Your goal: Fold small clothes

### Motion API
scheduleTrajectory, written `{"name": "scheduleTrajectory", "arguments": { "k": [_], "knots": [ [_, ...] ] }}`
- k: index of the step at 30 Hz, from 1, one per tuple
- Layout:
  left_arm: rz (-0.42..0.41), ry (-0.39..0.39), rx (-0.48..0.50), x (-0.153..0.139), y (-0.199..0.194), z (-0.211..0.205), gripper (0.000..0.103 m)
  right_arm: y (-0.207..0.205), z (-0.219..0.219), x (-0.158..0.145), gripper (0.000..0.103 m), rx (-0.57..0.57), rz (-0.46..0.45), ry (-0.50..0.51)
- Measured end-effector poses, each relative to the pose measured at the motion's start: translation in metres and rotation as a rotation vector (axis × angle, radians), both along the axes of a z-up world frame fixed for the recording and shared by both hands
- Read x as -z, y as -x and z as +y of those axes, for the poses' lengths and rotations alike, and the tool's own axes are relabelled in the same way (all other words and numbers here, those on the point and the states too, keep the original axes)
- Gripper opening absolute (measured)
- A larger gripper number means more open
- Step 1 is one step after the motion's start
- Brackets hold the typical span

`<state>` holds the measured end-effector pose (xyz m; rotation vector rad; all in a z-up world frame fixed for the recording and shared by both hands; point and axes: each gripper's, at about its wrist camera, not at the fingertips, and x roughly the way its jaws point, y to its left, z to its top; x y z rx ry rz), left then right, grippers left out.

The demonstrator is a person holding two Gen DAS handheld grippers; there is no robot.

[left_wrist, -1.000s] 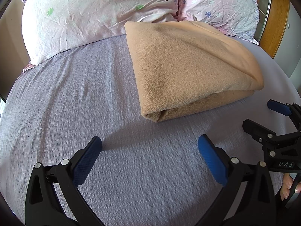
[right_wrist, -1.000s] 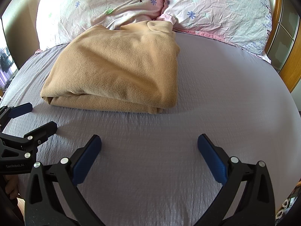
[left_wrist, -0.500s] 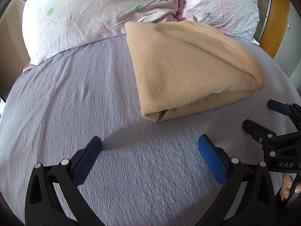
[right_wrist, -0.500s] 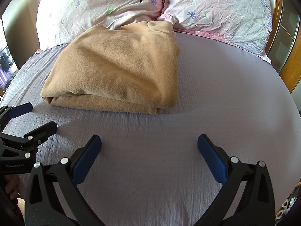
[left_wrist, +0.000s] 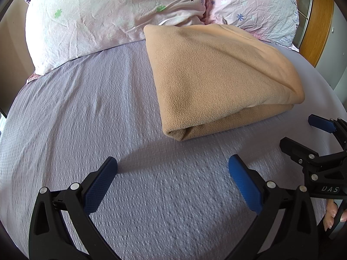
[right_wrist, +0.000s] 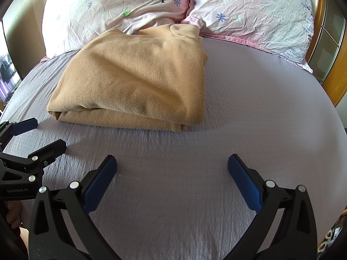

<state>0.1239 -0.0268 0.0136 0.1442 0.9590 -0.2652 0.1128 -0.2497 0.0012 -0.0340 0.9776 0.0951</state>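
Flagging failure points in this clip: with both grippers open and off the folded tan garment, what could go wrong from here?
1. The tan garment is a thick, layered fold; a pinch at its near edge might catch only the top layer and pull the fold open.
2. The left gripper and right gripper sit low over the lilac sheet; closing there could snag sheet with the fabric.
3. Its far end touches the pillows, so pushing it could bunch it.

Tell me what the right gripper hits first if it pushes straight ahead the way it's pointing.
The right gripper, jaws open and empty, points over bare lilac bedsheet. Straight on, it would probably meet the near right corner of the folded tan fleece garment, though depth is hard to judge.
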Motion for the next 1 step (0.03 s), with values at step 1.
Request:
{"name": "scheduleTrajectory", "arguments": {
  "k": [1],
  "knots": [
    [0.0,0.0,0.0,0.0,-0.0001,0.0,0.102,0.0,0.0002,0.0001,0.101,0.0,0.0,0.0]
  ]
}}
